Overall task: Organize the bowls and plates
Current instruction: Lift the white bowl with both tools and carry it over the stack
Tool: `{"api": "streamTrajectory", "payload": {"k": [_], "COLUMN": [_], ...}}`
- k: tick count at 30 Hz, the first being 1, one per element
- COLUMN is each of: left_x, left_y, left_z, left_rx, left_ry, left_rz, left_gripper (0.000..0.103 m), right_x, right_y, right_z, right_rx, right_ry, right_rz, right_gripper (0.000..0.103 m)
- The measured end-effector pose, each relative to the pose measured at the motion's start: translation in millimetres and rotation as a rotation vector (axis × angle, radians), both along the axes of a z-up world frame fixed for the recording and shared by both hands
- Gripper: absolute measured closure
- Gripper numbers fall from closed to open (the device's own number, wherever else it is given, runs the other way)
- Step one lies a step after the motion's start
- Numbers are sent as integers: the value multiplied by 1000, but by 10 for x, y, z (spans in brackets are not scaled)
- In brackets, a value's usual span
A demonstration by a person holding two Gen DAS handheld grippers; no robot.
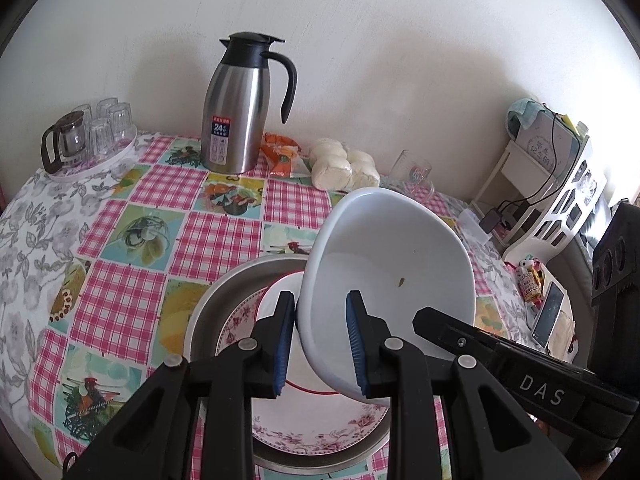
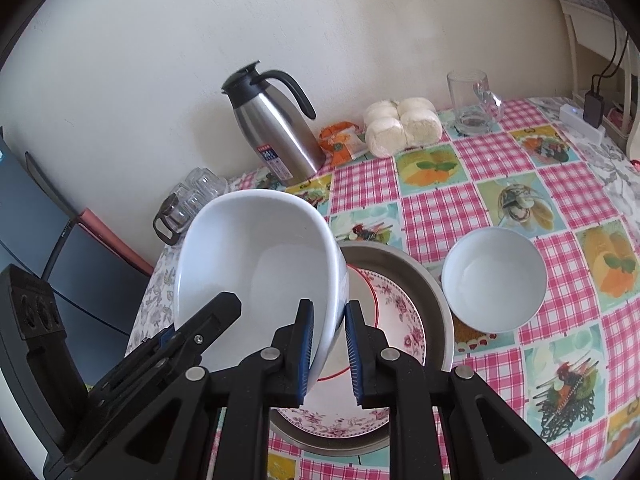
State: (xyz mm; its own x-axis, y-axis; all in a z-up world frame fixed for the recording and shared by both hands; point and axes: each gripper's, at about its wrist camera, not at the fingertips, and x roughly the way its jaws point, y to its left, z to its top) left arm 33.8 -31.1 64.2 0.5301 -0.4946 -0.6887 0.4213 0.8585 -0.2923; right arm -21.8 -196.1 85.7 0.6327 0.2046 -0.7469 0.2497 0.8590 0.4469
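Hanging tilted between both claws, the bowl (image 1: 388, 264) sits directly above the plate stack (image 1: 320, 432); left claw (image 1: 320, 344) and right claw (image 2: 328, 352) each pinch its rim from opposite sides.

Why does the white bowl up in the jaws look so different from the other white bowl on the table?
The held bowl is tipped on its side in the air above the stacked plates; the small bowl sits upright on the tablecloth. The held bowl has both grippers' jaws closed on its rim; nothing touches the small bowl. The held bowl looks bigger, though it is nearer the camera. Both are plain white and empty.
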Motion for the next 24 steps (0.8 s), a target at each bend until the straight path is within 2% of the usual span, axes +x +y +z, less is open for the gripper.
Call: {"api": "streamTrajectory", "payload": {"k": [6, 24], "left_x": [53, 150], "left_y": [-7, -14], "left_z": [-109, -248], "left_rx": [22, 50], "left_ry": [59, 126], "left_rz": [13, 42], "left_gripper": [77, 77], "right_x": [51, 177], "right_y": [16, 14], "right_z": [-122, -364], "right_rx": [8, 43], "right_ry": [44, 112], "right_rz": [11, 23], "right_gripper": [84, 84]}}
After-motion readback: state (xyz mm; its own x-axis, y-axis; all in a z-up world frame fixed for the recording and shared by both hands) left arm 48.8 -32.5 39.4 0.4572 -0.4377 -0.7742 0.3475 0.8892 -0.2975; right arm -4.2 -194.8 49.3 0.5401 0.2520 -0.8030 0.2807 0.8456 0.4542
